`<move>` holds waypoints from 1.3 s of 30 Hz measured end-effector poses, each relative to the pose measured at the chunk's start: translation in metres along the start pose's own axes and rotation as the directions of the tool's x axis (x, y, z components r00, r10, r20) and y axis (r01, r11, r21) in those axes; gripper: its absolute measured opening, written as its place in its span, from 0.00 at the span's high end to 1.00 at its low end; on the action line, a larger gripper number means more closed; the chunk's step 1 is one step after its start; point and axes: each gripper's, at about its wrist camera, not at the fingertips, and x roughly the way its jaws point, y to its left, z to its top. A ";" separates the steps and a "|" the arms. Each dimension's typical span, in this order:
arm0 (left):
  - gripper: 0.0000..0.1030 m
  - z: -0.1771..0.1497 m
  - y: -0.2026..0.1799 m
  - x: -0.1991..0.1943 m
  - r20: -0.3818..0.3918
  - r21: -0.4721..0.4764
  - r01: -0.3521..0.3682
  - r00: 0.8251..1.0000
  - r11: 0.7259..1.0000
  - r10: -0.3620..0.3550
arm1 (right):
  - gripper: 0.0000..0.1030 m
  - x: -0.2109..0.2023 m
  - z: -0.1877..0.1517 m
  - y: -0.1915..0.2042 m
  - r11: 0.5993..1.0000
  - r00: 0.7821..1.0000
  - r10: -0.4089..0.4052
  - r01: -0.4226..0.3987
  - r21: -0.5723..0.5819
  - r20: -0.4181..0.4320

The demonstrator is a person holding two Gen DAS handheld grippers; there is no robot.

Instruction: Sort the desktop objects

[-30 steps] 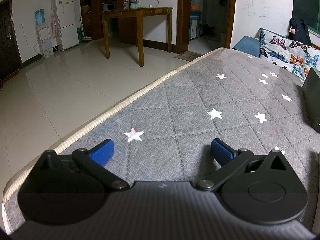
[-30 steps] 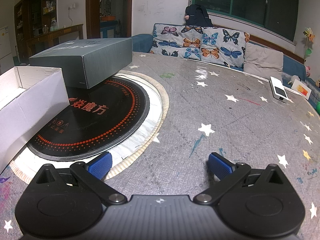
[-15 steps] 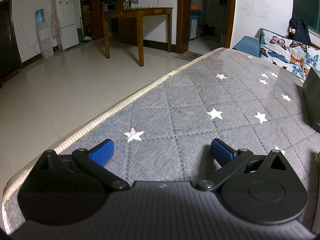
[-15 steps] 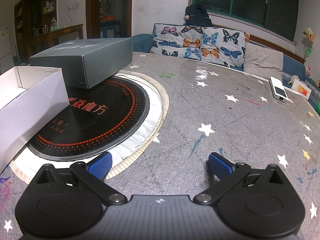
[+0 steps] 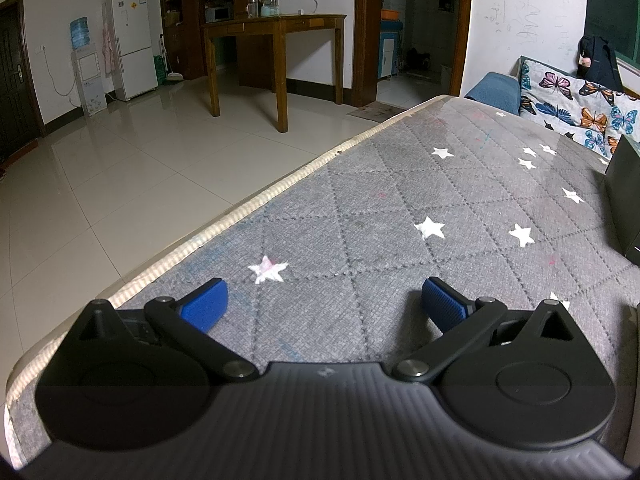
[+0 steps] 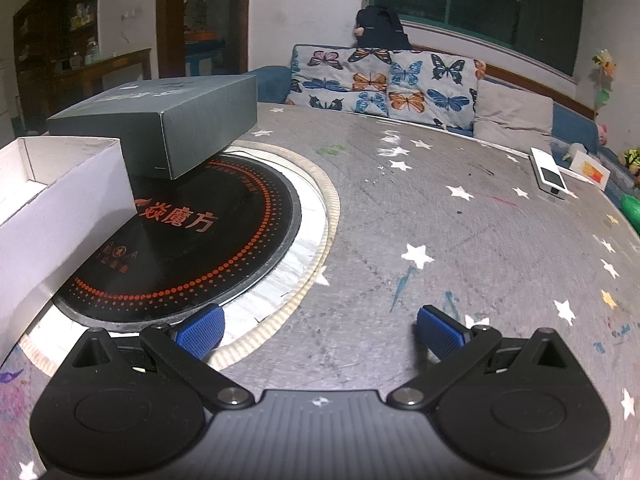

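Note:
In the right wrist view a dark grey closed box (image 6: 160, 120) rests on the far part of a round black cooktop plate (image 6: 192, 248) with red dots and characters. An open white cardboard box (image 6: 52, 200) stands at the left, its corner over the plate. My right gripper (image 6: 320, 330) hovers open near the plate's front rim, nothing between its blue pads. My left gripper (image 5: 324, 304) is open over the grey star-patterned table cover (image 5: 400, 208), holding nothing. The dark box's edge (image 5: 624, 200) shows at the far right of the left wrist view.
A white phone-like device (image 6: 552, 176) and a card (image 6: 590, 168) lie at the table's far right edge, a green object (image 6: 632, 208) beside them. Butterfly cushions (image 6: 380, 80) line the sofa behind. The table's left edge (image 5: 240, 216) drops to tiled floor; a wooden table (image 5: 276, 40) stands beyond.

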 end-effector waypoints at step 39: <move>0.00 -0.022 -0.008 -0.091 -0.006 0.138 0.176 0.984 0.975 -0.177 | 0.00 -0.066 0.009 0.094 0.992 0.991 -0.129 0.130 -0.001 0.038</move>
